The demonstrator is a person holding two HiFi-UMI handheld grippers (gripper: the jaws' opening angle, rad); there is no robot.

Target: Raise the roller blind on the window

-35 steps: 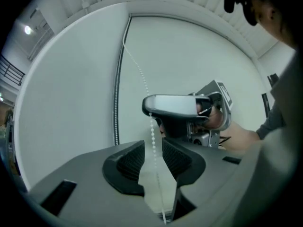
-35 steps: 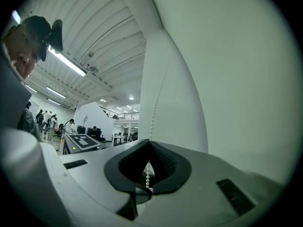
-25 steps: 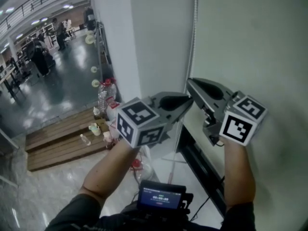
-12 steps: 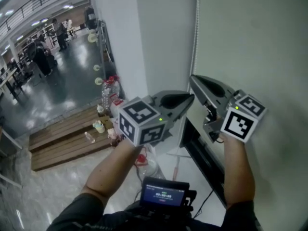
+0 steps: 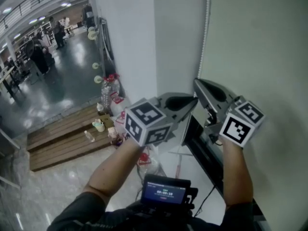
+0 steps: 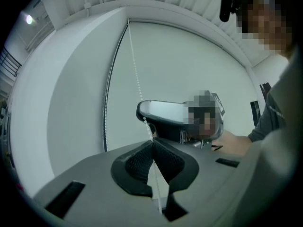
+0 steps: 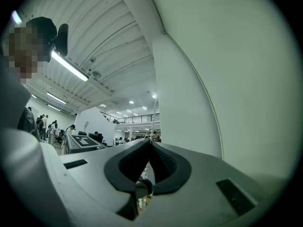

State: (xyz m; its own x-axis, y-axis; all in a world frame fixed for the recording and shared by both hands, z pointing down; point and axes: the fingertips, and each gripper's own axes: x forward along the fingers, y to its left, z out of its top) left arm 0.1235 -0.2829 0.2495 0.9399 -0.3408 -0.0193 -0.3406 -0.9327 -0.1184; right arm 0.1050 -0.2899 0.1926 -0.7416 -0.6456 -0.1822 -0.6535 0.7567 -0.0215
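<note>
- Your left gripper (image 6: 151, 143) is pinching shut on the bead chain (image 6: 136, 82), and your right gripper (image 7: 150, 143) is clamping the same chain just above it.
- The chain is running straight up from both tips, along the left edge of the roller blind (image 5: 260, 42), which is hanging lowered.
- Both hands are sitting equally near, so I judge the pull is going along the chain's vertical line.
</note>
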